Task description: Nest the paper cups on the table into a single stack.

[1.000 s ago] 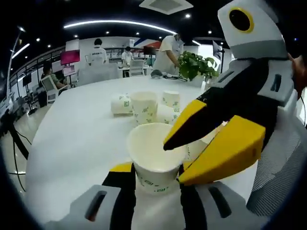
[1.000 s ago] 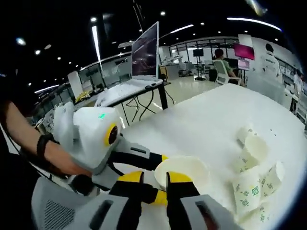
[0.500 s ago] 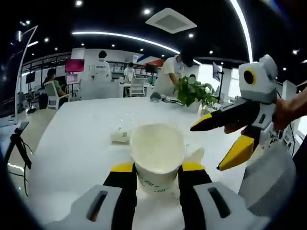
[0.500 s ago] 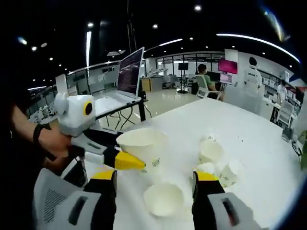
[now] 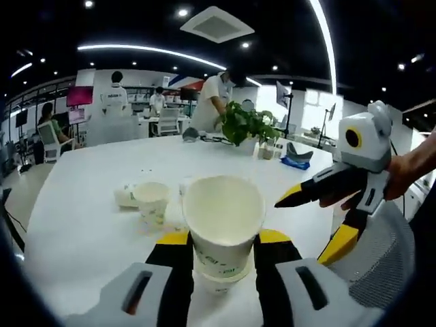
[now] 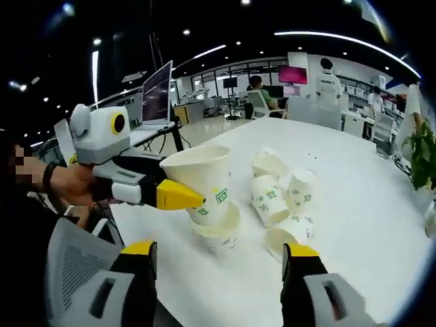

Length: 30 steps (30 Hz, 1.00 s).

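In the left gripper view, the left claw (image 5: 223, 240) is clamped on a white paper cup with a green printed mark (image 5: 223, 221), its yellow-padded jaws pressing the cup's 2 sides. The held cup sits upright, mouth open toward the camera, its base lowered into the mouth of a second white paper cup (image 5: 219, 281) that stands on the white round desk (image 5: 82, 211). The right gripper view shows this pair from the side: the held cup (image 6: 202, 182) tilted slightly over the lower cup (image 6: 219, 231), with the left claw (image 6: 178, 196) reaching in from the left.

The right claw (image 6: 218, 253) has its jaws wide apart with nothing between them; it appears at the right of the left gripper view (image 5: 310, 218), held up off the desk in a person's hand (image 5: 409, 174).

More loose paper cups (image 6: 279, 197) lie and stand in a cluster just beyond the pair. A green potted plant (image 5: 245, 122) stands at the desk's far edge.
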{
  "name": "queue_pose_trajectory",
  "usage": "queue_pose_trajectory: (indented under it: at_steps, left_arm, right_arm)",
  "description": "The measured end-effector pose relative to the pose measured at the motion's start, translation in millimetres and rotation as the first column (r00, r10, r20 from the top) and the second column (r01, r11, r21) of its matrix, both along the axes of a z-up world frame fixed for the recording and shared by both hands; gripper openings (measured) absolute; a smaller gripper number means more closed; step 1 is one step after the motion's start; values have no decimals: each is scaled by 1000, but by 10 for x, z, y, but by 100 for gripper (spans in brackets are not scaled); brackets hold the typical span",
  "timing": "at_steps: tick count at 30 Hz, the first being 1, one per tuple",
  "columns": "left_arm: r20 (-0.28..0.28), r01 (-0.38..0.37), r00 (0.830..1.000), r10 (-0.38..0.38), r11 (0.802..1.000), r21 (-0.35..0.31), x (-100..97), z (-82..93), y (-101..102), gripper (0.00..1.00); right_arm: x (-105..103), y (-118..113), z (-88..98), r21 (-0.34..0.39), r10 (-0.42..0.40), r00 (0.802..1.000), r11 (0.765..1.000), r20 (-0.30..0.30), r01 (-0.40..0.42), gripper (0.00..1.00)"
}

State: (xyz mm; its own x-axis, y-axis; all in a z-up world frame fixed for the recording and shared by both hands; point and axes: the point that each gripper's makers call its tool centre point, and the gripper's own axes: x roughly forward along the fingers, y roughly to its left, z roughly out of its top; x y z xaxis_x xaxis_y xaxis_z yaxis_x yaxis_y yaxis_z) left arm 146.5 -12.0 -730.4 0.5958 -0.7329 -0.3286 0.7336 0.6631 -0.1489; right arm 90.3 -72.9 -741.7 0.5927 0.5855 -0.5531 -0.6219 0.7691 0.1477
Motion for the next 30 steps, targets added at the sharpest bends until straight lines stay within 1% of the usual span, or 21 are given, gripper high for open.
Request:
queue_pose_trajectory:
  at_steps: [4,7,10,17,24,25,28,30]
  left_arm:
    - [-12,9,1000,-9,1000,4,0,-28,-50,33]
    - [-14,14,1000,-13,1000,15,30,-100,-71,33]
    - [-15,11,1000,-11,1000,19,43,-109,-77,34]
    - [-38,17,999,-16,999,38,-4,-195,-69,36]
    - [-45,25,999,-23,998,50,-36,-204,-56,38]
    - [-47,27,999,-25,999,44,-34,-208,-57,39]
    - [-48,34,998,-31,998,52,-52,-217,-61,43]
    - [-54,38,998,-35,998,56,-66,-237,-62,44]
  right_arm:
    - [-4,-36,3,13,-21,1000,1000,-1,21,75]
    - [-19,-44,12,16,-30,1000,999,-3,30,75]
    - [-32,-48,3,20,-34,999,999,-6,34,74]
    - [-59,-79,-37,20,-40,999,999,-15,40,74]
    - [-72,-87,-52,23,-43,999,999,-19,43,74]
    - [-74,-85,-54,23,-43,999,999,-20,43,74]
    - [-78,-79,-69,21,-41,999,999,-23,42,74]
    - [-85,-76,-72,20,-40,999,999,-23,41,74]
